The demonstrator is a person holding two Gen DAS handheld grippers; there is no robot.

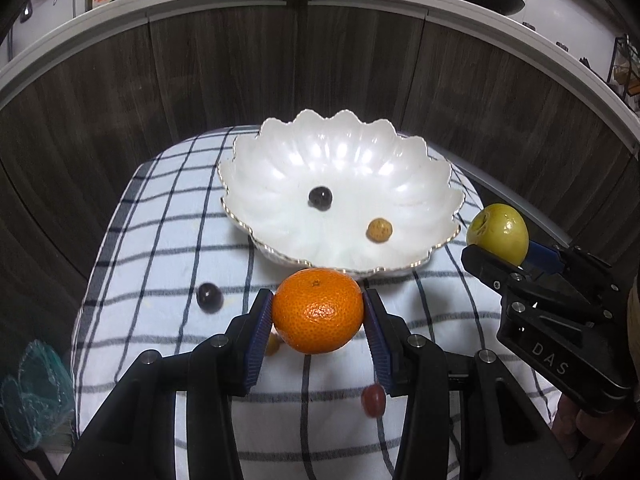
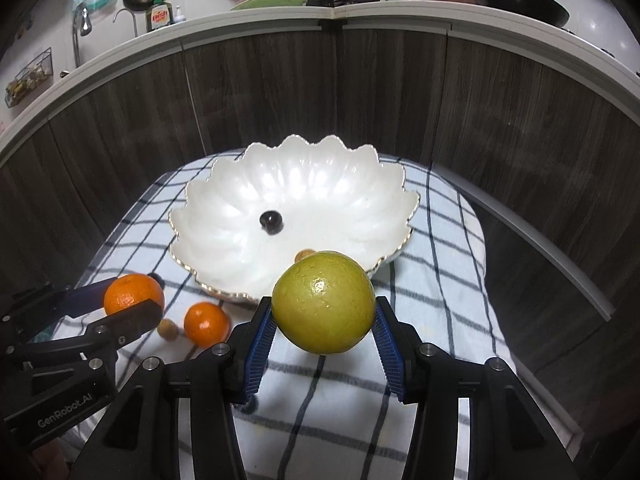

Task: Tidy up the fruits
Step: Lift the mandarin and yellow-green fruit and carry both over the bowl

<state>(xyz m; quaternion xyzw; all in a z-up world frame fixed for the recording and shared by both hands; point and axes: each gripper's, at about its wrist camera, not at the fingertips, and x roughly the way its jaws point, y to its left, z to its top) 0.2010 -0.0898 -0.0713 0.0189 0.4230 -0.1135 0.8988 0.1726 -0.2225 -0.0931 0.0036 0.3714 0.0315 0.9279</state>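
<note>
Fingers on the left gripper (image 1: 318, 312) are clamped on an orange (image 1: 318, 311), their blue pads pressing its two sides just short of the near rim of the white scalloped bowl (image 1: 436, 184). Left of it, a dark grape (image 1: 209, 297) lies on the checked cloth (image 1: 152, 240), a small tan fruit (image 1: 272, 343) peeks out beneath the orange, and a reddish grape (image 1: 373, 399) sits near the right finger. Inside the bowl rest another dark grape (image 1: 320, 198) and a small brown fruit (image 1: 379, 230).

Moving rightward, the right gripper (image 2: 323, 314) is closed on a green fruit (image 2: 323, 303), also held just in front of the bowl's rim. A second orange (image 2: 206, 323) waits on the cloth between the two grippers.

Both fruits appear ready for delivery. To do it well, I would carry one at a time over the rim, clearing the scalloped edge so the fingers do not knock it. Lower the fruit close to the bowl's floor before easing the grip, since round fruit dropped from height will likely roll and bump the small pieces inside. Placing the orange toward the left side and the green fruit toward the right should keep the grippers from crossing.
</note>
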